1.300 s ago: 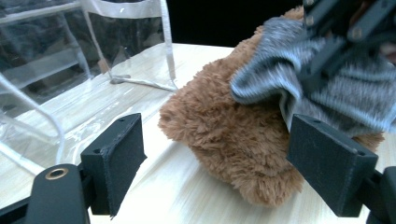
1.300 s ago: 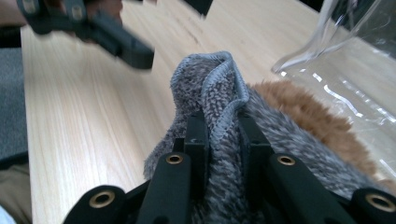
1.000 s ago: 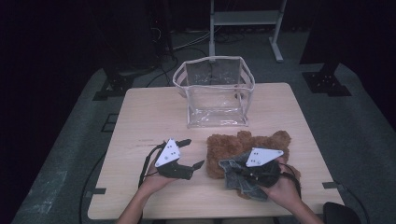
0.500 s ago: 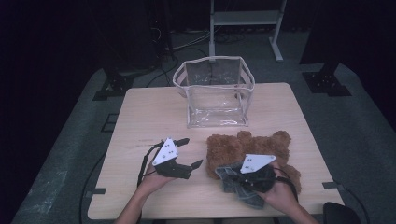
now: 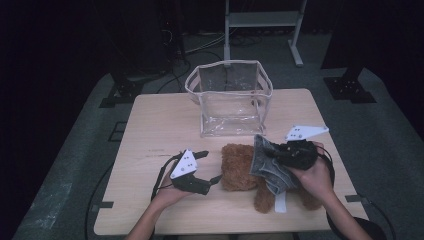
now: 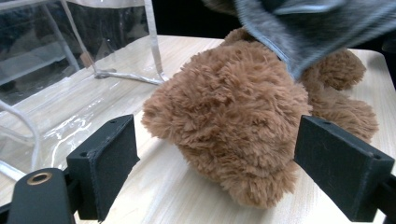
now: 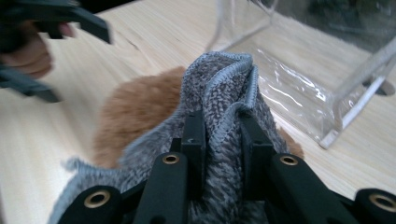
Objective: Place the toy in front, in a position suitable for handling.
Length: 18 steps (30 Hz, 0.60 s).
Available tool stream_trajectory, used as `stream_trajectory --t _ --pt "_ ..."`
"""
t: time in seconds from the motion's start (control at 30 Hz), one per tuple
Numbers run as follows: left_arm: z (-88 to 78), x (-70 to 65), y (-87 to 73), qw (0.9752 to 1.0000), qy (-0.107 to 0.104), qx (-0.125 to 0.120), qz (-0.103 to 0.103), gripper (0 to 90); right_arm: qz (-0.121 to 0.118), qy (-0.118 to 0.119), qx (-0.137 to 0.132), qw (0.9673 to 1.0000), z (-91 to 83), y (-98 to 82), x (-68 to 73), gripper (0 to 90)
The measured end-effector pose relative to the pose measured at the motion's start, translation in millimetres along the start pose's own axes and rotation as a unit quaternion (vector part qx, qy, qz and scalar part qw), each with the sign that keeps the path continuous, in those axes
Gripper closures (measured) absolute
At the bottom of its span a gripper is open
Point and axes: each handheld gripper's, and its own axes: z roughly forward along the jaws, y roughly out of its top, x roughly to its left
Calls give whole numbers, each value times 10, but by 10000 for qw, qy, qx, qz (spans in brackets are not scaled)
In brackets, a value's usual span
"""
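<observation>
A person works with 2 hand-held claws at a pale wooden surface (image 5: pixel 150 125). A brown teddy bear (image 5: pixel 240 167) lies near the front edge, its long axis running across the surface from the person's left to right, with the rounded head end toward the left claw (image 5: pixel 212 167) and the legs under the right hand. In the left claw's view the bear (image 6: pixel 233 126) sits straight ahead between the 2 black pads, which stand wide apart and touch nothing; those jaws have just been opening. The left hand (image 5: pixel 167 192) rests low on the surface with the claw pointing level at the bear's head, so it is the nearer claw to the toy and has only a short reach to it. The right claw (image 5: pixel 272 152) is clamped on a fold of grey knitted cloth (image 5: pixel 270 165), which is lifted and draped over the bear's middle; in the right claw's view the pads pinch the bunched edge of the cloth (image 7: pixel 224 93) with the bear's fur (image 7: pixel 135 112) below it. The right hand (image 5: pixel 312 175) is raised above the surface, tilted toward the centre. A clear plastic tote bag (image 5: pixel 230 100) stands upright behind the bear, near it but apart, its mouth open upward.
</observation>
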Motion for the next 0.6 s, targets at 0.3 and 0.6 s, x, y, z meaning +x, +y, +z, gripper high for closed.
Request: stream_trajectory --t 0.3,0.6 --pt "70 -56 12 9999 -121 29 91 108 202 208 478 9984 292 -99 -78 785" --pt "178 -182 81 9992 -326 -20 233 101 145 652 450 9968 395 -167 220 788"
